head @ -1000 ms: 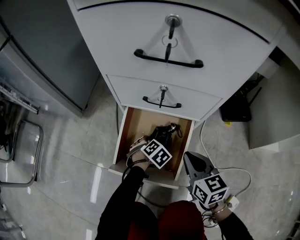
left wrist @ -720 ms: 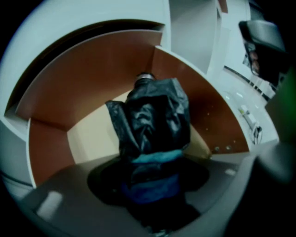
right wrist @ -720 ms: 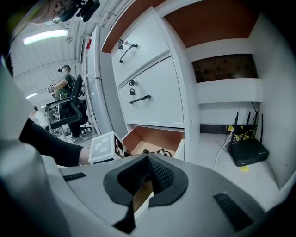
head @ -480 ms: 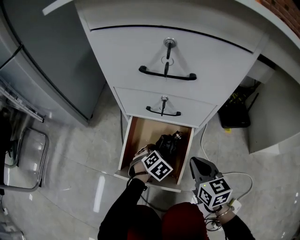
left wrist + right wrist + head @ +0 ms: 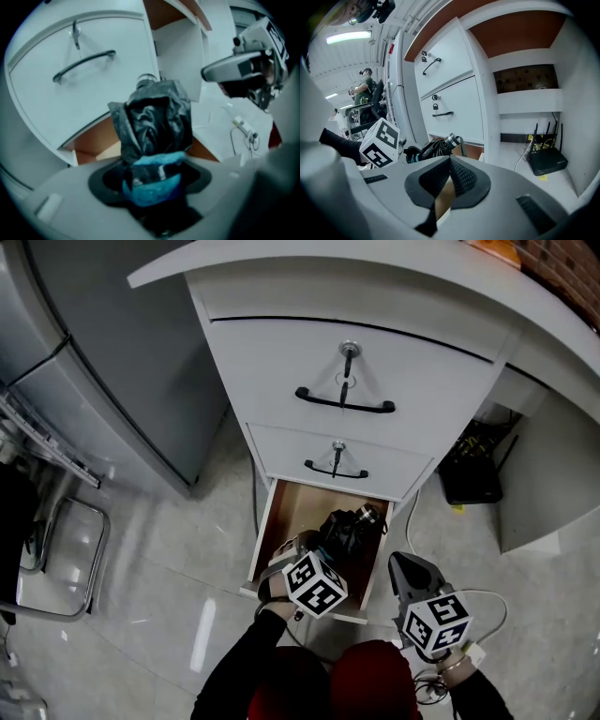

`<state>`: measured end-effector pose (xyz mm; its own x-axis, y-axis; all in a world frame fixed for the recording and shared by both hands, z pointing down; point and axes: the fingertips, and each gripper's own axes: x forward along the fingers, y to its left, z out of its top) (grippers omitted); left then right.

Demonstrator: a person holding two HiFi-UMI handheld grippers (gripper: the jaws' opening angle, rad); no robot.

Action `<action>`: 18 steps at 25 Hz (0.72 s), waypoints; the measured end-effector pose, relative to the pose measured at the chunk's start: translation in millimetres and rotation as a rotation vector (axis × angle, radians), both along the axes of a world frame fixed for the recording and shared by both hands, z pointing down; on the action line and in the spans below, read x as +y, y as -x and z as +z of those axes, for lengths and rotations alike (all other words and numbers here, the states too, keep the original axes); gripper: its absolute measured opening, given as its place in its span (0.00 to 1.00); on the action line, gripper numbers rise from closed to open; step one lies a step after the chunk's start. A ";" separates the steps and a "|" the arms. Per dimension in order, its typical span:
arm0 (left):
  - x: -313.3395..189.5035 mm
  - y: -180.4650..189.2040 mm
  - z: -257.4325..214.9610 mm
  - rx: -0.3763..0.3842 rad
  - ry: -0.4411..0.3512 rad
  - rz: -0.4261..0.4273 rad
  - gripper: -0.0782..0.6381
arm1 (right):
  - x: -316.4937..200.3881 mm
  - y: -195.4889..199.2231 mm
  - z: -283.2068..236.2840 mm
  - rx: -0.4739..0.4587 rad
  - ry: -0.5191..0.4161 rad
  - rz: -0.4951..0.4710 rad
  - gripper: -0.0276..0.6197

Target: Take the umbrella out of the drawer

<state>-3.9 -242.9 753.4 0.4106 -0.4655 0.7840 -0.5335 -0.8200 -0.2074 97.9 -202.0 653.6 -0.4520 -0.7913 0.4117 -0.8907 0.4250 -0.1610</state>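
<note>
Your left gripper (image 5: pixel 317 557) has its fingers clamped on the folded black umbrella (image 5: pixel 345 529). A second ago the umbrella lay low inside the open bottom drawer (image 5: pixel 269 521); it now hangs raised above the opening. Extraction appears nearly complete, so next carry it clear of the drawer front. Your right gripper (image 5: pixel 409 568) waits just beside the drawer, fingers together and empty.

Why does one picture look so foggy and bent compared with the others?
Left gripper view: soft and bluish throughout, the umbrella smeared, drawer front bowed by the wide lens. Right gripper view: sharper, the ceiling light blown out, edges curved. Head view: crisp, with pale glare streaks on the glossy floor.
</note>
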 end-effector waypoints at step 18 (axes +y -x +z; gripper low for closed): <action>19.8 49.4 -122.0 0.275 -0.134 -0.167 0.50 | -8.7 17.2 -53.0 0.010 -0.089 -0.035 0.04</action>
<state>-53.3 -223.1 631.5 0.5076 -0.6351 0.5822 -0.7087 -0.6921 -0.1371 80.7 -210.7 600.5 -0.4764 -0.8087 0.3450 -0.8764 0.4683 -0.1122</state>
